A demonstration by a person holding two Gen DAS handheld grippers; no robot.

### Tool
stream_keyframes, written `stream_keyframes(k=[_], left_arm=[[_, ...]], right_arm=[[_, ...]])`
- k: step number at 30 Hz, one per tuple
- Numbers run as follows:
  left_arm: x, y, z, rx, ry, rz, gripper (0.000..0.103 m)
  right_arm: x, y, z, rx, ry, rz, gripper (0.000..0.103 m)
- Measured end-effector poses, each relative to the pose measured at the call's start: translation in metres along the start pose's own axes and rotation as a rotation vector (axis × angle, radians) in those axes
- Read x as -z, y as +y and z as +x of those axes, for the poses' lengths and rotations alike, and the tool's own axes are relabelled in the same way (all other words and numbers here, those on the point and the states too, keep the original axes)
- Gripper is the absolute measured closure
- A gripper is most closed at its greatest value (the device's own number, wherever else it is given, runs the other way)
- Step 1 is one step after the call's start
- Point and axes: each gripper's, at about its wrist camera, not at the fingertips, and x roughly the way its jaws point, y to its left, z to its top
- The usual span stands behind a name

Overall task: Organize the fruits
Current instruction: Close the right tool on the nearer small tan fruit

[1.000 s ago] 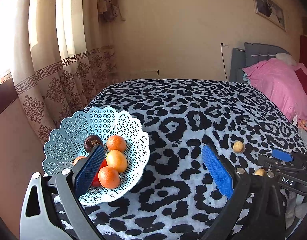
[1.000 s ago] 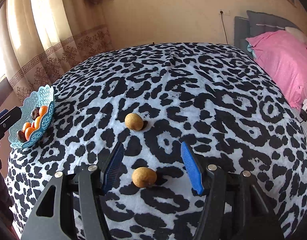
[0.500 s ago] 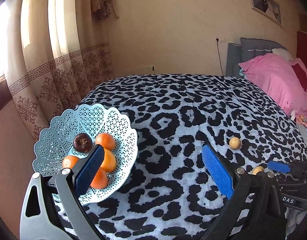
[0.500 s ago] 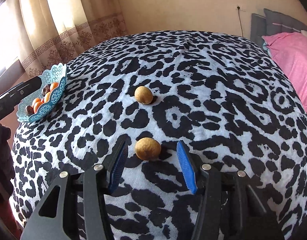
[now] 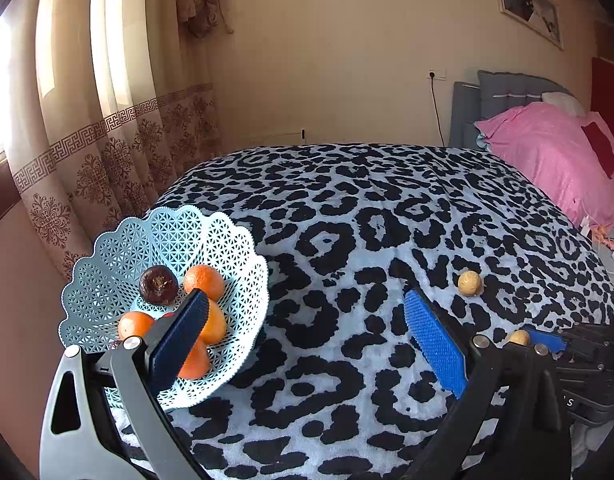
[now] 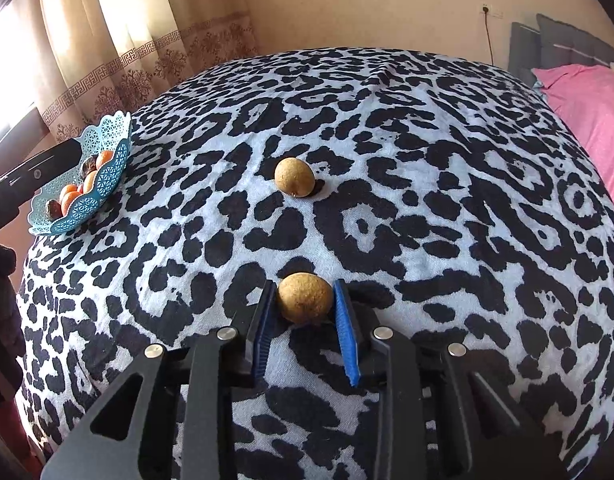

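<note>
Two tan round fruits lie on the leopard-print tablecloth [image 6: 427, 184]. The near tan fruit [image 6: 305, 298] sits between the blue pads of my right gripper [image 6: 304, 287], which has shut on it at table level. The far tan fruit [image 6: 294, 179] lies free a little beyond. At the table's left edge, a light-blue lattice basket [image 5: 107, 272] holds several oranges [image 5: 203, 282] and a dark brown fruit [image 5: 158, 284]. My left gripper [image 5: 303, 304] hangs open just right of the basket with nothing in it; its left finger overlaps the oranges.
Patterned curtains [image 5: 87, 140] hang behind the basket at the left. A bed with pink bedding [image 5: 555, 160] stands to the right of the table. The basket [image 6: 91, 204] sits close to the table's left edge.
My right gripper has moved forward over the near tan fruit and narrowed its fingers onto it. My left gripper has drifted slightly, staying open by the basket.
</note>
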Motion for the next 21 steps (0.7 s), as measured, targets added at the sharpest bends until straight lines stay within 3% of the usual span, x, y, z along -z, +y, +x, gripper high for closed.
stream_keyframes(k=[9, 21], left_arm=[[-0.003, -0.025, 0.012, 0.036, 0.027, 0.056, 0.003], [-0.005, -0.091, 0.052, 0.171, 0.105, 0.154, 0.003]], right_arm=[[-0.002, -0.016, -0.020, 0.008, -0.060, 0.047, 0.074], [-0.005, -0.046, -0.030, 0.064, -0.102, 0.118, 0.074]])
